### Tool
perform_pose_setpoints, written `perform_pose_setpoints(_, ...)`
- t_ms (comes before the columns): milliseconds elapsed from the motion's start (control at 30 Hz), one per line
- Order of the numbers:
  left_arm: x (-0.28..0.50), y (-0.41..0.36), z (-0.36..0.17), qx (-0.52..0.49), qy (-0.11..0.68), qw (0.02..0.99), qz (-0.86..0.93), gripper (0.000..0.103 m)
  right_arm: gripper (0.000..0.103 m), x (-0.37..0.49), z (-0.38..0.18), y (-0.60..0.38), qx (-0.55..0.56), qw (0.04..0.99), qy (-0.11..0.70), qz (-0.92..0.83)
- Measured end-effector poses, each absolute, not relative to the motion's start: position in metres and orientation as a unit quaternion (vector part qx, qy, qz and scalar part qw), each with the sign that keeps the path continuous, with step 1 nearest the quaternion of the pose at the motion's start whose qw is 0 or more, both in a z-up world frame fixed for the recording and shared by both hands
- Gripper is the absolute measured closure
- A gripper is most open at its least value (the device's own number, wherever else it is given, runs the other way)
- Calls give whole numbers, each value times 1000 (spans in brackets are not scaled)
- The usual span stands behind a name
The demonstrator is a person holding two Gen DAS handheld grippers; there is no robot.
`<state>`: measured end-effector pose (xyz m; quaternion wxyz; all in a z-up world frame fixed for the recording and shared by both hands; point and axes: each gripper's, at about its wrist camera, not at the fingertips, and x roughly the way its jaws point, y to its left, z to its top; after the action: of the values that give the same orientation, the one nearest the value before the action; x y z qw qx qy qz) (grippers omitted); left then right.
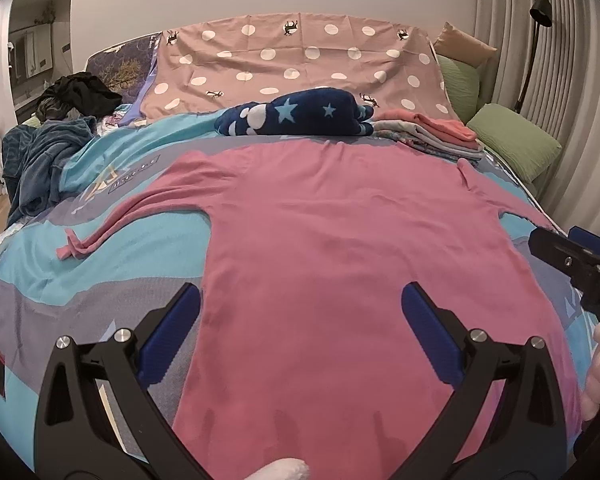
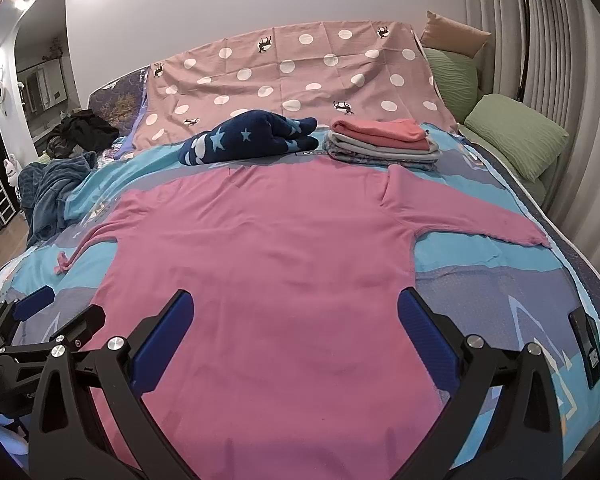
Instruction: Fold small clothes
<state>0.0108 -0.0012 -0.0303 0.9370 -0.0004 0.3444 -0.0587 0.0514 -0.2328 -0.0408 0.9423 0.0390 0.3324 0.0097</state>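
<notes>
Firstly, left wrist view: the left gripper (image 1: 300,316) hangs above the bedspread (image 1: 36,272) with its jaws spread wide and nothing between the blue pads (image 1: 168,336).
Pink shirt (image 1: 320,248): it lies flat on the bedspread, sleeves out to both sides, its lower part under the open jaws.
Far end: a navy star-print bundle (image 1: 300,118) sits beside a folded stack (image 1: 424,134).
Right edge: the right gripper (image 1: 572,256) shows in part.

Right wrist view: the right gripper (image 2: 296,320) is likewise wide open and empty, over the shirt's (image 2: 268,248) lower half.
Left gripper (image 2: 56,308): it shows low at the left, jaws apart.
Folded stack (image 2: 380,144): just beyond the shirt's collar.
Green pillows (image 2: 516,136): at the bed's right side.
</notes>
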Motion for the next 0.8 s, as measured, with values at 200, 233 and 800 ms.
perform_pose_setpoints(200,10,-2,-31,10,349,935,-57,2,1,51,-41,-231,38,943,330,12)
perform_pose_setpoints(233,10,-2,-32,15,351,934,-58,2,1,50,-41,-231,37,944,328,11)
perform_pose_setpoints(800,2,3,-30,21,333,942,-40,2,1,44,-36,-227,47,950,309,0)
